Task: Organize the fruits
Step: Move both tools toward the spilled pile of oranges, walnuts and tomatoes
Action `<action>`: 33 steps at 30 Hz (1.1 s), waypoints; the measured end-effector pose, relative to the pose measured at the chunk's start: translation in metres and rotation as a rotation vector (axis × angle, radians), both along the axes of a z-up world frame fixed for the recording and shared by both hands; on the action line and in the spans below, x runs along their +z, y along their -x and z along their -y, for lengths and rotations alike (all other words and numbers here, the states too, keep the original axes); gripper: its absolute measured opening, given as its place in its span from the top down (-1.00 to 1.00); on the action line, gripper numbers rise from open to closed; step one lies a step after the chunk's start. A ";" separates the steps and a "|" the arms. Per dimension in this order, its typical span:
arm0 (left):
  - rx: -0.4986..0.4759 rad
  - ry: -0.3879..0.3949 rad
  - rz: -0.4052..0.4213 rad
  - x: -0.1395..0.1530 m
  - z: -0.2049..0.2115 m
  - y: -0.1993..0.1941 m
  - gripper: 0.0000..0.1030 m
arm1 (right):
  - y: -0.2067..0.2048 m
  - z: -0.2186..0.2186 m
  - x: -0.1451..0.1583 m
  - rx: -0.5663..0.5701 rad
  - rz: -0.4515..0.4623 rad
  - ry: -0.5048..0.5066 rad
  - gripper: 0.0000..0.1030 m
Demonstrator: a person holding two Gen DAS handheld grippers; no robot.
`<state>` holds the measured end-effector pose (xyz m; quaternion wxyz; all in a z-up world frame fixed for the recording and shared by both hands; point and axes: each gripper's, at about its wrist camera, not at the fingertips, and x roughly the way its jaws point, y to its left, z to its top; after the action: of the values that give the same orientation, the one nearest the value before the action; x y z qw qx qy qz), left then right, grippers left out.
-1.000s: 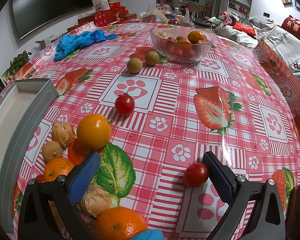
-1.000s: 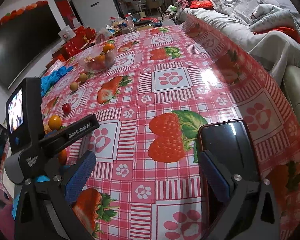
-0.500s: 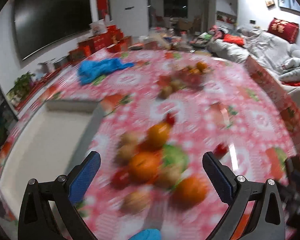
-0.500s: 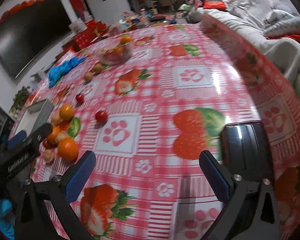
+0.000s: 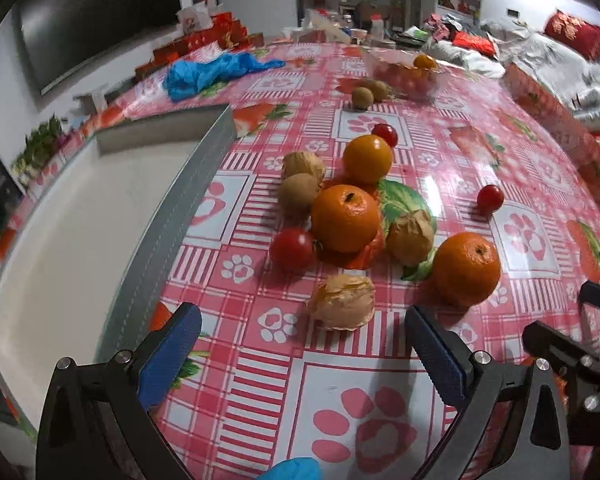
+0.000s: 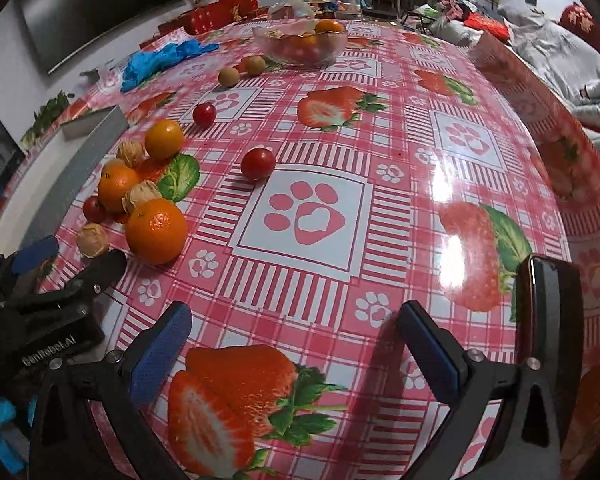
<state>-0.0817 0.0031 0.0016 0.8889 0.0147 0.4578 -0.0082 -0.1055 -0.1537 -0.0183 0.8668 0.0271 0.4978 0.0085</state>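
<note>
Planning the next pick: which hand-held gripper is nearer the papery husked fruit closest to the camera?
Left. The left hand-held gripper sits just short of the husked fruit; the right hand-held gripper is well off to its right.

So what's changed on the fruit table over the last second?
The left hand-held gripper pulled back from beside a cherry tomato and swung left, now open behind the husked fruit, with the white tray in fuller view. The right hand-held gripper turned toward the fruit. Nothing was grasped or released; the fruit and glass bowl stayed put.
</note>
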 end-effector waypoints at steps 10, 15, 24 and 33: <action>0.001 0.033 -0.089 0.000 -0.004 -0.009 -0.99 | 0.000 -0.002 -0.001 0.025 -0.001 0.032 -1.00; 0.013 0.028 -0.097 0.000 0.002 -0.010 -0.99 | 0.003 -0.005 -0.004 0.050 0.006 0.074 -1.00; 0.022 0.031 -0.101 0.001 0.011 -0.012 -0.98 | 0.004 -0.003 -0.004 0.049 0.029 0.071 -1.00; 0.041 0.045 -0.088 0.011 0.003 -0.012 0.14 | 0.005 -0.003 -0.003 0.049 0.033 0.071 -1.00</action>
<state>-0.0692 -0.0002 0.0124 0.8679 -0.0150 0.4965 -0.0010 -0.1102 -0.1510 -0.0216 0.8749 -0.0160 0.4838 0.0126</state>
